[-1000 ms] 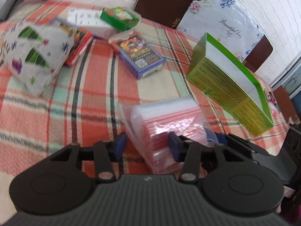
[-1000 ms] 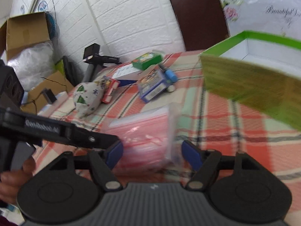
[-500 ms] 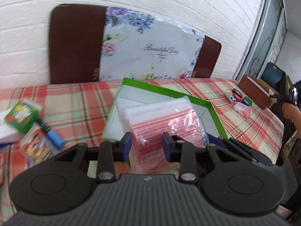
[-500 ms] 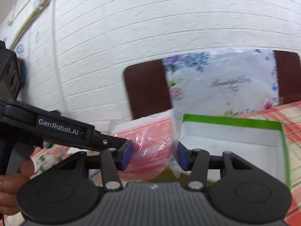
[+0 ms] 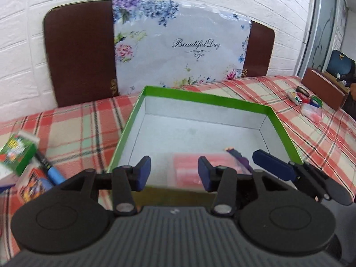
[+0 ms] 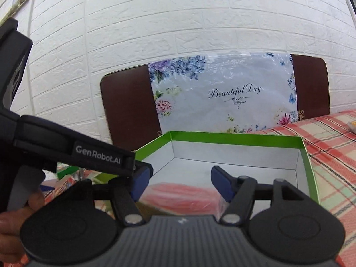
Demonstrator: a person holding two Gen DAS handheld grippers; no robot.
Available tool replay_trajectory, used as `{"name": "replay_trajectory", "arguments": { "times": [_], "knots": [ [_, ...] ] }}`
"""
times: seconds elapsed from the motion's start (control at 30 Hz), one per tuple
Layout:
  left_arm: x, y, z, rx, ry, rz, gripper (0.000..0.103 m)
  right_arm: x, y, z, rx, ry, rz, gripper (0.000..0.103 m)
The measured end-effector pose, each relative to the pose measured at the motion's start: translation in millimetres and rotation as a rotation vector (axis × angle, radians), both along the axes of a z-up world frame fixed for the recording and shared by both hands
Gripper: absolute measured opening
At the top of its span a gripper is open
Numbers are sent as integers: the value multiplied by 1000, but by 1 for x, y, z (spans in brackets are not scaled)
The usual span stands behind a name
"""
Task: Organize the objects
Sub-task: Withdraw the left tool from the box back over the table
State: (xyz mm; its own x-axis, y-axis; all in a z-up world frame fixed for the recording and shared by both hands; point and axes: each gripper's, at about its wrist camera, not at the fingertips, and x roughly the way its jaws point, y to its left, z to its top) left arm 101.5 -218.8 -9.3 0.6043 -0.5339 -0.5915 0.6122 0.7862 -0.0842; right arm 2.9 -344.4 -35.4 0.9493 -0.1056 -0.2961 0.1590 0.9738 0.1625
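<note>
A green box (image 5: 209, 99) with a white inside stands open on the plaid tablecloth; it also shows in the right wrist view (image 6: 233, 136). A clear bag of red-striped packets (image 5: 187, 166) lies on the box floor at its near edge; it also shows in the right wrist view (image 6: 180, 194). My left gripper (image 5: 174, 172) is open above the bag, not touching it. My right gripper (image 6: 181, 183) is open over the same bag, just right of the left gripper. A fingertip of the right gripper (image 5: 272, 162) shows in the left wrist view.
A green carton (image 5: 16, 152), a blue-capped marker (image 5: 52, 172) and a colourful pack (image 5: 31, 187) lie left of the box. A floral "Beautiful Day" panel (image 5: 178, 44) leans on the white brick wall. Small items (image 5: 304, 99) and a brown box (image 5: 324, 89) sit far right.
Both grippers opened and let go of the bag of packets, which now lies inside the green box. The views have settled over the box's near edge.
</note>
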Motion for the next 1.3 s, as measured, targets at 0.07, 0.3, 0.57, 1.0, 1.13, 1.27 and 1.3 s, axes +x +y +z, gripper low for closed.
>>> {"name": "replay_trajectory", "arguments": {
  "times": [0.07,0.3,0.57,1.0,1.13,1.27,1.3],
  "knots": [
    [-9,9,2,6,24,20,57,-12,9,2,5,3,13,66],
    [-33,36,-11,126,49,101,59,-38,28,-6,27,114,16,68],
    [-43,79,-33,153,152,187,59,-51,32,-10,118,197,-21,68],
    [-46,127,-49,156,160,290,60,-42,73,-10,96,270,45,68],
    [-42,143,-57,155,179,328,60,-35,81,-18,113,323,61,68],
    [-40,155,-60,156,179,351,60,-29,88,-26,126,365,73,68],
    [-39,157,-61,156,179,354,60,-29,90,-27,124,370,76,68]
  ]
}}
